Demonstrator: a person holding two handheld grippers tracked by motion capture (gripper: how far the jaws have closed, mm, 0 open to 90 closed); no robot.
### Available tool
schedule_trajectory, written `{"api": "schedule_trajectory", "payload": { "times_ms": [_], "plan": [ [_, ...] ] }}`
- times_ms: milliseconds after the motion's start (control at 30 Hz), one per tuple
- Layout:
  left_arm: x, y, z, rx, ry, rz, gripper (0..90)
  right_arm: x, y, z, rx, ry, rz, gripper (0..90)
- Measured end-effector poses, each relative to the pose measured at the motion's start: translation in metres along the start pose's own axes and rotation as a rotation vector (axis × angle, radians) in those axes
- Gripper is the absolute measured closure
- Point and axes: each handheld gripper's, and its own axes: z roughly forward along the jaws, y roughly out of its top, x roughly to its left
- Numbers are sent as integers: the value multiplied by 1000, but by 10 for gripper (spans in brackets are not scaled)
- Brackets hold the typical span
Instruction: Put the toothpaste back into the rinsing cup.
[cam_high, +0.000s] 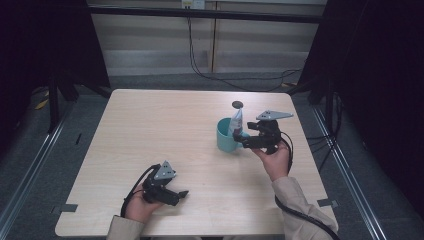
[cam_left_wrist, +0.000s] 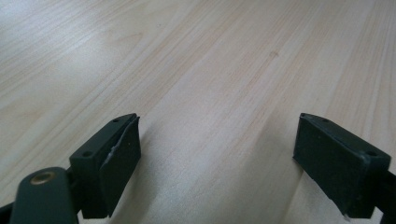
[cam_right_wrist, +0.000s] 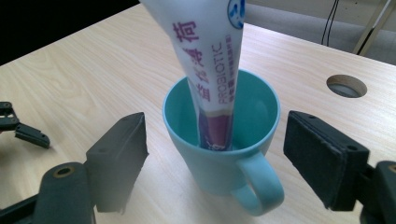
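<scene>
right gripper: jaws spread wide to either side of the cup, pads clear of it and of the tube, nothing pinched between them
why so wide: my reading is that the tube is already let go, and the spread leaves room to draw back without knocking the cup
toothpaste tube: stands cap end down inside the cup, leaning on the inner wall, most of its printed body sticking out above the rim; the wall is what keeps it upright
cup: teal mug, upright on the table, handle turned toward the right gripper's camera, so the handle sits between the jaws but untouched
place on table: in the high view the cup sits right of centre, just beside the right gripper, near a small round hole in the tabletop
left gripper: jaws apart, empty, hovering low over bare wood
why there: it looks parked near the front edge, well apart from the cup, out of the working hand's way
table: light wood, bare apart from the cup
</scene>
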Motion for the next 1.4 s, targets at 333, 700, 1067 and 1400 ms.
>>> {"api": "schedule_trajectory", "payload": {
  "times_ms": [333,700,1067,1400],
  "plan": [
    [0,0,0,0,0,0,144,5,-4,-12,23,35,-17,203],
    [0,0,0,0,0,0,144,13,-12,-25,41,66,-49,200],
    [0,0,0,-1,0,2,144,13,-27,-41,60,63,-68,198],
    [0,0,0,-1,1,2,144,10,-40,-53,56,61,-85,194]
  ]
}}
